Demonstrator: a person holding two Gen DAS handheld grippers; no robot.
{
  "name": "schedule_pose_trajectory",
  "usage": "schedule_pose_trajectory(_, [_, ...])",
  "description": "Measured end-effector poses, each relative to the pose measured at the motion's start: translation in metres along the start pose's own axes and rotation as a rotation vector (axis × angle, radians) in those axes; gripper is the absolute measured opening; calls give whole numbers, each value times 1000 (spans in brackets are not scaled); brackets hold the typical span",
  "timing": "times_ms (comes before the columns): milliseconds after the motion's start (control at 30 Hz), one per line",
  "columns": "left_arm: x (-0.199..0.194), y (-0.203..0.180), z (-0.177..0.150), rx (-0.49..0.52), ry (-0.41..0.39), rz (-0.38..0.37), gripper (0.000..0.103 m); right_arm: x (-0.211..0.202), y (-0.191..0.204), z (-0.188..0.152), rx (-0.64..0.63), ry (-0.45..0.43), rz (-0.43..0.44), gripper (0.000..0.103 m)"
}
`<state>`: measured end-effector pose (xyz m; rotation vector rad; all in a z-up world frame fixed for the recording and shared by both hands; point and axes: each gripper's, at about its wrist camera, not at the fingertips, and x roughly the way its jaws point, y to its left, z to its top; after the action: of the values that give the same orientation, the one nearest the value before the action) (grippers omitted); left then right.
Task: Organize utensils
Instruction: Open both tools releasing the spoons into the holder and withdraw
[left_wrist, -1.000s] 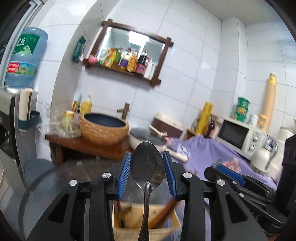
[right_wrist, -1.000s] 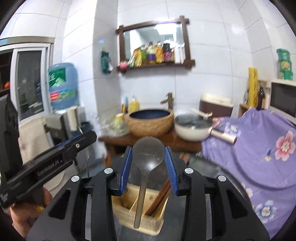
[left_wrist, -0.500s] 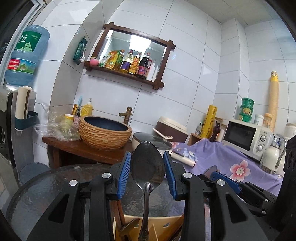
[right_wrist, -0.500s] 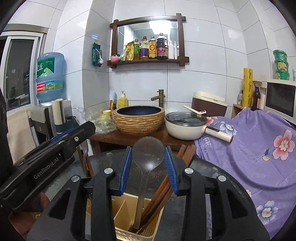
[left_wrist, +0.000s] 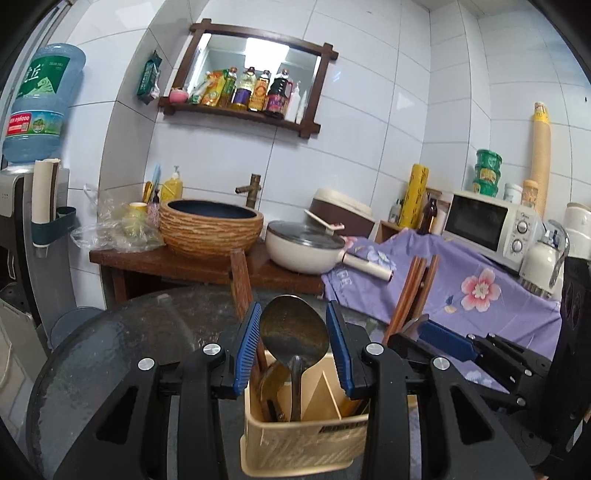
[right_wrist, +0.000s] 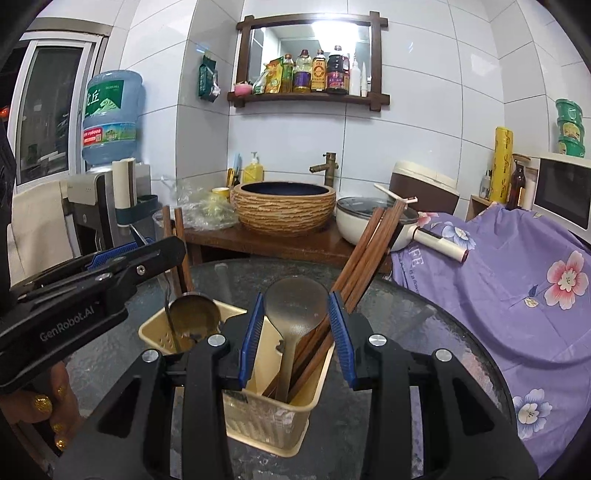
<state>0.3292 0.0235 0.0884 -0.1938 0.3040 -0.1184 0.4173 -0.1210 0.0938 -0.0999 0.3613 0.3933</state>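
From the left wrist view, the left gripper (left_wrist: 293, 343) hangs over a cream plastic caddy (left_wrist: 303, 439) on the round glass counter (left_wrist: 110, 350), its blue-padded jaws closed against the bowl of a dark metal spoon (left_wrist: 294, 334) whose handle runs down into a compartment; another spoon bowl leans beside it, and brown chopsticks (left_wrist: 410, 295) rise from the caddy's right side, where the right gripper (left_wrist: 443, 338) reaches in. Behind stand a woven basin (left_wrist: 211, 229) and a lidded pan (left_wrist: 304, 247) on a wooden shelf. From the right wrist view, the right gripper (right_wrist: 296, 325) has its jaws clamped on the bowl of a grey spoon (right_wrist: 295, 308), the handle dropping into a compartment next to the bundle of chopsticks (right_wrist: 364, 254) that lean up and to the right; the left gripper (right_wrist: 122, 264) comes in from the left above the caddy (right_wrist: 266, 410), with its spoon (right_wrist: 192, 317) standing in the far-left compartment. Both spoons look stiff, light and smooth, so a pinch across the rounded bowl seems liable to slip; the flat neck where bowl meets handle would likely offer a surer hold. The light caddy may shift if nudged.
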Motion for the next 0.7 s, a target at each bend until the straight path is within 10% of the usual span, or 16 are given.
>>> schedule_pose_trajectory(267, [-1,8,-19,11,77,13,36,2,5,-21,-42,56,5,38])
schedule_pose_trajectory(700, [-38,13,-38,28,107,45,84,-42,-13,-36,55,56,35,77])
